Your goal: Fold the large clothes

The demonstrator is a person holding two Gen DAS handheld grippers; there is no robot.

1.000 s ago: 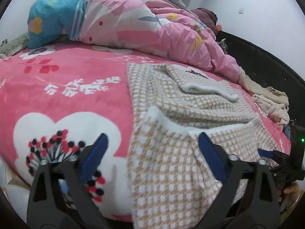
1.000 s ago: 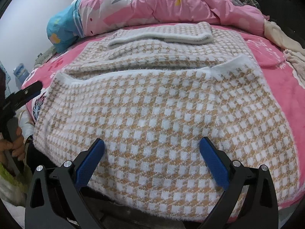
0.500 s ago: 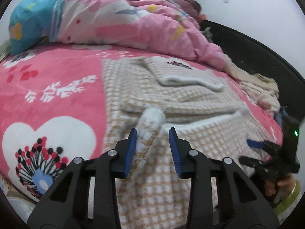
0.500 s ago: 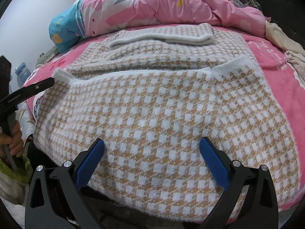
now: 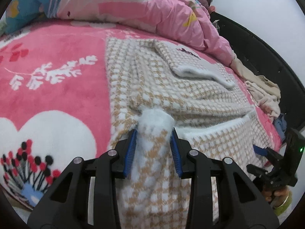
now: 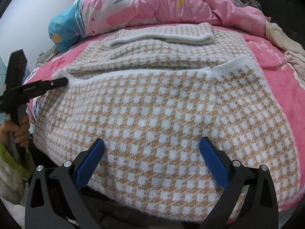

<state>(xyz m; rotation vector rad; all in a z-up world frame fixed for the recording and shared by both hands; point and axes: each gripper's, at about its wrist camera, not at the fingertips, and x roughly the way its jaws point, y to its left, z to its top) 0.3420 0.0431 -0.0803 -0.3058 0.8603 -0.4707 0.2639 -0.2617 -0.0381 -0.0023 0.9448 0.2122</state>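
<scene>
- Our left gripper (image 5: 154, 133) reached in from the near edge of the bed, angled downward, its blue pads (image 5: 131, 148) pinched on the fluffy white corner of the sweater (image 5: 171, 87); a bunched tuft of that hem stood up between them.
- In the right wrist view the left gripper (image 6: 64, 81) came in from the left side, its black tip touching the same white corner, and a hand (image 6: 16, 131) gripped its handle (a green cuff showed below it).
- Our right gripper (image 6: 152, 148) hung low over the near part of the sweater, jaws spread wide, holding nothing; whether its pads touched the knit, we could not tell.
- A small dark mark sat near the collar (image 5: 187, 52), too blurred to read; faint lettering on the left gripper's finger was likewise illegible.
- The sweater (image 6: 162, 114) was a fuzzy tan-and-white houndstooth knit with white trim, lying flat on the pink floral blanket (image 5: 57, 72), its lower part folded up over the body.
- A pink quilt (image 6: 162, 5) was heaped behind it.
</scene>
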